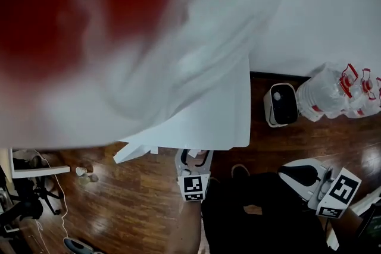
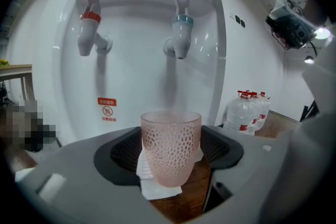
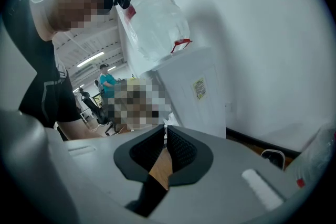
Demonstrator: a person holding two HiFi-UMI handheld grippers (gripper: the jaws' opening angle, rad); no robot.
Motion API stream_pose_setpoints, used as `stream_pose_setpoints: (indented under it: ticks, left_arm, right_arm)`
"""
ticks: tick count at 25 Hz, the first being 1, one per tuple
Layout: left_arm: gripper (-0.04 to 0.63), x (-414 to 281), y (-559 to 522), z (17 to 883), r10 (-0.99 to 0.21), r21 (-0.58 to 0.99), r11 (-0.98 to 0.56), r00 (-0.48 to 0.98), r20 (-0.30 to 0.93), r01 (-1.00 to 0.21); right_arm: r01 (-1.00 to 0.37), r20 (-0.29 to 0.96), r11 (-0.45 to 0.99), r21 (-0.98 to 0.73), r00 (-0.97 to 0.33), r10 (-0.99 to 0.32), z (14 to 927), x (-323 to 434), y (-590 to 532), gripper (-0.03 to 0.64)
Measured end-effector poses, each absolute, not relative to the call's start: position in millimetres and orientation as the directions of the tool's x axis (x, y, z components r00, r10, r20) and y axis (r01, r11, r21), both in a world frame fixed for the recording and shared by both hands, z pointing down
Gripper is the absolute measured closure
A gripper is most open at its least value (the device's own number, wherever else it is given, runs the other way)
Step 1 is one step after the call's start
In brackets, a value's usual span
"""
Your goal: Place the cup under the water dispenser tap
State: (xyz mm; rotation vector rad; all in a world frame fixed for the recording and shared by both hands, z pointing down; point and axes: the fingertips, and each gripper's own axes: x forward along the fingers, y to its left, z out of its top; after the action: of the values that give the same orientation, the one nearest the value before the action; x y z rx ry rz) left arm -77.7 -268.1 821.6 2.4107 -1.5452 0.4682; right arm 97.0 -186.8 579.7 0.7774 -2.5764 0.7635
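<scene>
Cup: pink, translucent, honeycomb-patterned, upright, mouth up. Location: in front of the water dispenser, facing its white front panel, lower than both taps and nearer the blue-collared tap than the red-collared tap; it is not yet tucked in beneath either spout. Holder: left gripper, jaws set wide, with the dark ribbed pads closed against the cup's two sides and the rim standing clear above them. A white folded piece shows under the cup's base; what it is cannot be made out. Second tool: right gripper, jaws drawn together with only a sliver between the tips, nothing in them, off to the side of the dispenser and looking up at the inverted bottle on top. Nearby: spare water bottles on the floor beside the dispenser. Handling note for the present step, the approach to the tap: carry the cup level toward the dispenser until its mouth sits squarely below the chosen spout. Hold the wide grip steady so the textured wall does not slip. Come in low enough that the rim passes under the spout without striking it. The ledge below the taps is out of view, so release should wait until the base seems firmly seated. The right gripper is best left aside.
</scene>
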Motion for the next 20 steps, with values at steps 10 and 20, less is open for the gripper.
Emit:
stream_pose_setpoints:
  ticks: [10, 20]
  left_arm:
    - [0.247, -85, -273, 827, -0.909, -0.016, -0.304, 0.285, 0.304, -0.952]
    - [0.189, -79, -263, 827, -0.894, -0.028, -0.321, 0.294, 0.338, -0.947]
  right_arm:
    - [-0.562, 0.487, 0.718, -0.41, -0.801, -0.348, 594, 97, -183, 0.598]
    - [-0.534, 0.482, 0.72, -0.443, -0.819, -0.311, 583, 96, -174, 0.578]
